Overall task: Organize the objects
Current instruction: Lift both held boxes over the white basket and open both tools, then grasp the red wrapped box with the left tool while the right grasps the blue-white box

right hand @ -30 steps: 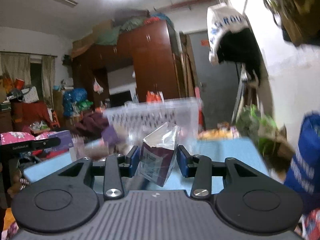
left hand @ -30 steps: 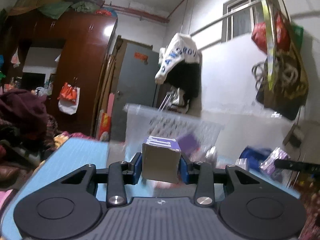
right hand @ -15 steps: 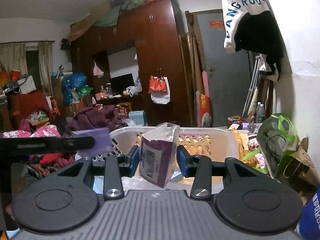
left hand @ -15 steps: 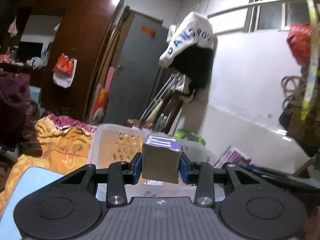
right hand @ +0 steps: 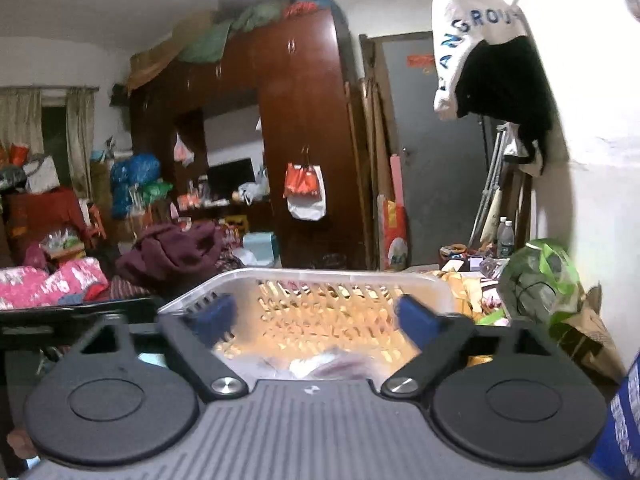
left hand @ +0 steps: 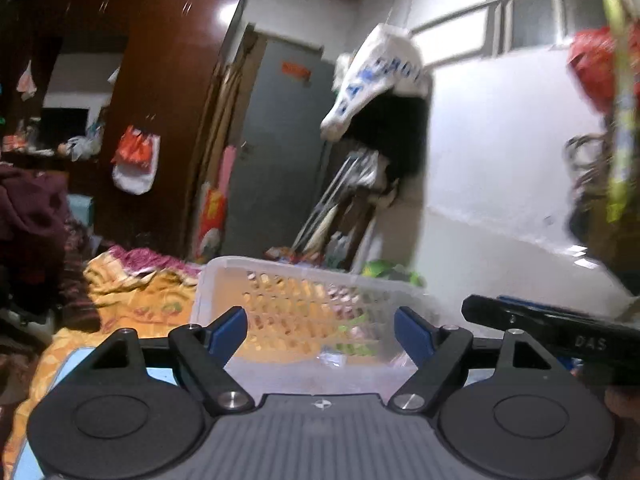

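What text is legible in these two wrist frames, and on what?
"ANGROU": blue letters on the white hanging garment; the start and end of the word are cut off by folds.
"DAS": faint letters on the black body of the right claw, seen from the left wrist.
Orange sign on the grey door: too blurred to read.
Red and white bag on the wardrobe: print unreadable.
Blue bag at the right edge: white print too blurred.

One translucent white perforated plastic basket [right hand: 320,280] sat before one dark red-brown wooden wardrobe [right hand: 304,140], from which one red-and-white carrier bag [right hand: 305,192] hung; two clear plastic bottles [right hand: 505,236] stood nearby.
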A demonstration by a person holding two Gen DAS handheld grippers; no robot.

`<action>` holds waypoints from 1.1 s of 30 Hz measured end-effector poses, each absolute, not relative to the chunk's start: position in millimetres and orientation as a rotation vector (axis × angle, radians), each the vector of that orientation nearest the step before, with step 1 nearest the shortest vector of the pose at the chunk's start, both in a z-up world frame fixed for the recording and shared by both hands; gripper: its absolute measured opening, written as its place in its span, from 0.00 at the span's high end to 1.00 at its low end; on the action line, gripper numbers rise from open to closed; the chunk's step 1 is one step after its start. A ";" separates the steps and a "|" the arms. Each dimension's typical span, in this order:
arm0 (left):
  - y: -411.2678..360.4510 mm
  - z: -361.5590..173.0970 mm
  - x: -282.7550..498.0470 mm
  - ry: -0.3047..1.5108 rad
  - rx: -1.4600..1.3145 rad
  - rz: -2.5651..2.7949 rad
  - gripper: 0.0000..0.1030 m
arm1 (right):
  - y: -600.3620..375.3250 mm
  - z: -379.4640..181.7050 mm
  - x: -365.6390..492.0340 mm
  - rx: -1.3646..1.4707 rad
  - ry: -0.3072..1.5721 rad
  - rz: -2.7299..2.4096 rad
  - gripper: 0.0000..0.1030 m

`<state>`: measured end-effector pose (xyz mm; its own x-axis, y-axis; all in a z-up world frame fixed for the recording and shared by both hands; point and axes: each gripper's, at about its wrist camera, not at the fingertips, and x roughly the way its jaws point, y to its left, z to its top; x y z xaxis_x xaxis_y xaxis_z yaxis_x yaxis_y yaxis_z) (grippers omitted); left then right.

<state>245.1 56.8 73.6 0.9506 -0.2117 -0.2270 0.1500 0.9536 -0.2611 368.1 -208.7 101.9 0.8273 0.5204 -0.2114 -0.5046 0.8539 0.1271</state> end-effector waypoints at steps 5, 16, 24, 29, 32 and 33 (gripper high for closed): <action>57.6 27.3 170.6 0.257 -0.203 -0.209 0.16 | -258.1 40.6 290.5 0.191 0.259 0.567 0.00; 37.4 -17.1 166.4 0.352 -0.201 -0.221 0.16 | -257.7 -17.5 261.7 0.241 0.359 0.571 0.21; 46.6 -22.3 174.5 0.389 -0.285 -0.280 0.38 | -258.9 -24.6 247.7 0.228 0.353 0.578 0.62; 42.3 -32.2 156.2 0.305 -0.283 -0.310 0.39 | -263.6 -22.2 236.9 0.210 0.311 0.571 0.62; 46.0 -30.8 139.7 0.232 -0.300 -0.334 0.39 | -268.9 -20.0 232.0 0.200 0.283 0.549 0.63; 45.9 -29.0 135.4 0.212 -0.304 -0.339 0.39 | -270.3 -19.7 230.9 0.198 0.275 0.544 0.63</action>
<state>135.4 45.9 -29.0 0.9217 -0.3564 -0.1531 0.2931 0.8985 -0.3269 230.9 -270.3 -19.7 0.8207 0.5335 -0.2047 -0.4809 0.8383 0.2570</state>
